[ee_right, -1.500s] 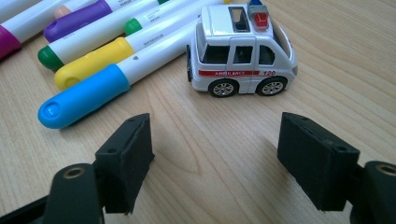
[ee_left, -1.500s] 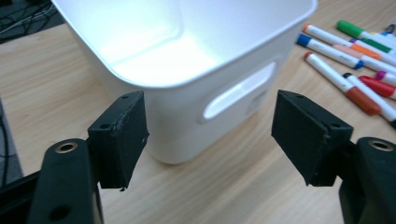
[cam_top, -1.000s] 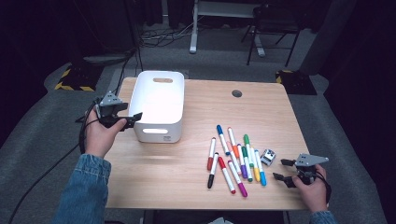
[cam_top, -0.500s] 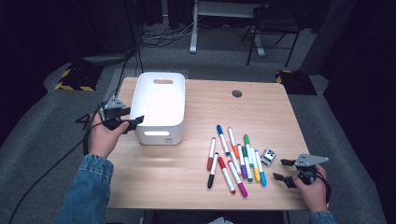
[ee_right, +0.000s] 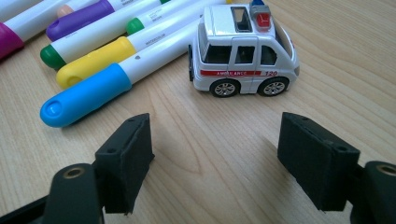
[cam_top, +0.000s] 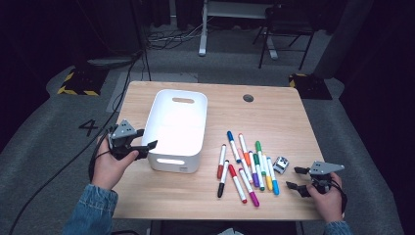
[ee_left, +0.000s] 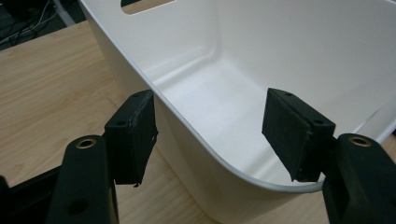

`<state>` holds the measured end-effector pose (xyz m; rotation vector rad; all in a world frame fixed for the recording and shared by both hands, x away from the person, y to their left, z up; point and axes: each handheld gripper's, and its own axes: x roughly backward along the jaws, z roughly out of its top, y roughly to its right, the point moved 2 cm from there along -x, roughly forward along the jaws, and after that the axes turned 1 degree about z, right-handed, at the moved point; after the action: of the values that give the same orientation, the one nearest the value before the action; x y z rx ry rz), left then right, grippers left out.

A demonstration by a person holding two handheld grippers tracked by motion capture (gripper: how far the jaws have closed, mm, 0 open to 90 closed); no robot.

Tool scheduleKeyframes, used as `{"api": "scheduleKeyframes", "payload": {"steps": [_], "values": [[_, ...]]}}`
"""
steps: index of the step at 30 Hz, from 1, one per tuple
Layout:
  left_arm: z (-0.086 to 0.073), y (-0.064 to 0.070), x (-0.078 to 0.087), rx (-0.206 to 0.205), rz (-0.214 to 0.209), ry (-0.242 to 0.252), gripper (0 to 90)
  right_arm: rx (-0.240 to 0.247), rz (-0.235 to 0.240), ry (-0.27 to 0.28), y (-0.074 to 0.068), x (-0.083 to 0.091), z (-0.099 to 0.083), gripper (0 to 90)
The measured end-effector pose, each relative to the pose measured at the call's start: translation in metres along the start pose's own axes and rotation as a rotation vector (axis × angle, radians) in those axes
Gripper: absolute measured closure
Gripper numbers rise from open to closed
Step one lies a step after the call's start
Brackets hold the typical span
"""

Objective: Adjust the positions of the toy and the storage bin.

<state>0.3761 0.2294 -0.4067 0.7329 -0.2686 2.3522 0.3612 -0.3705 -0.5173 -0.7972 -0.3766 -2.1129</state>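
**Left fingers astride bin rim; right fingers open before toy ambulance**

While the left gripper sits at the near-left corner of the white plastic bin, its fingers are spread wide and grip nothing. From the left gripper view one finger stands outside the bin wall and the other over the bin's interior, so the curved rim runs between them; contact with the wall cannot be told. Bin stands upright on the wooden counter, left of centre, with a handle slot in its far wall and another in its near wall. Interior visible in the left gripper view is bare white.

Right gripper is held low near the counter's near-right edge, fingers apart and holding nothing. Directly ahead of them, a toy ambulance stands on its wheels, side-on, apart from both fingers. In the high view the ambulance sits just right of the row of markers.

Markers lie loose on the counter between bin and right gripper, roughly parallel. Nearest the ambulance in the right gripper view: blue-capped marker, then yellow-capped, green-capped, purple.
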Motion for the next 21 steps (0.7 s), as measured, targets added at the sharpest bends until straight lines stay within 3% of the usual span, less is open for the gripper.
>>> {"api": "scheduleKeyframes", "payload": {"steps": [8, 14, 21], "values": [[-0.008, 0.038, 0.01, -0.017, -0.044, 0.006, 34.8, 0.0, 0.0, 0.0, 0.0, 0.0, 0.0, 26.5], [-0.009, 0.052, 0.013, -0.045, -0.062, -0.005, 35.5, 0.0, 0.0, 0.0, 0.0, 0.0, 0.0, 26.5], [-0.009, 0.066, 0.014, -0.044, -0.08, -0.008, 35.1, 0.0, 0.0, 0.0, 0.0, 0.0, 0.0, 26.5]]}}
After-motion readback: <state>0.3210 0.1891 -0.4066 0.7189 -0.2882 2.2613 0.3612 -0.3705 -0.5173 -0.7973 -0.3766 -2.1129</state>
